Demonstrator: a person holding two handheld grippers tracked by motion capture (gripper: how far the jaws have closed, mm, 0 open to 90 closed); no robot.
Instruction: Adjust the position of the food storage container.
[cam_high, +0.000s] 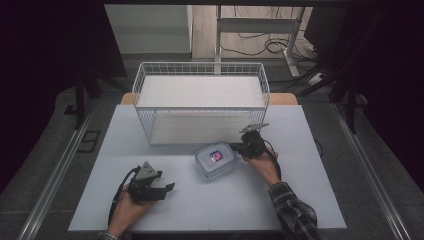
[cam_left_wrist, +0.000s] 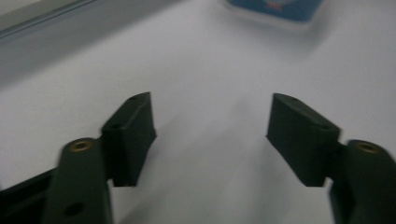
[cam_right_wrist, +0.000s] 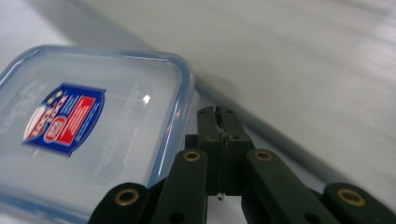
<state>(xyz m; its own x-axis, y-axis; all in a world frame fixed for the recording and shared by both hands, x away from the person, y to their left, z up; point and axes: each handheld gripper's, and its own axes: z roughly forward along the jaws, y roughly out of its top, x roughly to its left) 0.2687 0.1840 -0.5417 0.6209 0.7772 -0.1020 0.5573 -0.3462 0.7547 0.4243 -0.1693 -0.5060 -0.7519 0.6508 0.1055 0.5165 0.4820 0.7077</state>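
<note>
— At the right edge of the clear lidded container (cam_right_wrist: 88, 135) we see our right gripper (cam_right_wrist: 219, 119), jaws pressed tight together on a thin clear flap at its side.

— And our left gripper (cam_left_wrist: 210, 135) hangs released, jaws wide apart over bare white table (cam_high: 210, 200).

— Behind the container stands a white wire basket (cam_high: 200, 102), just beyond our right gripper.

— The container lies between our grippers, touching the right, well apart from the left.
</note>
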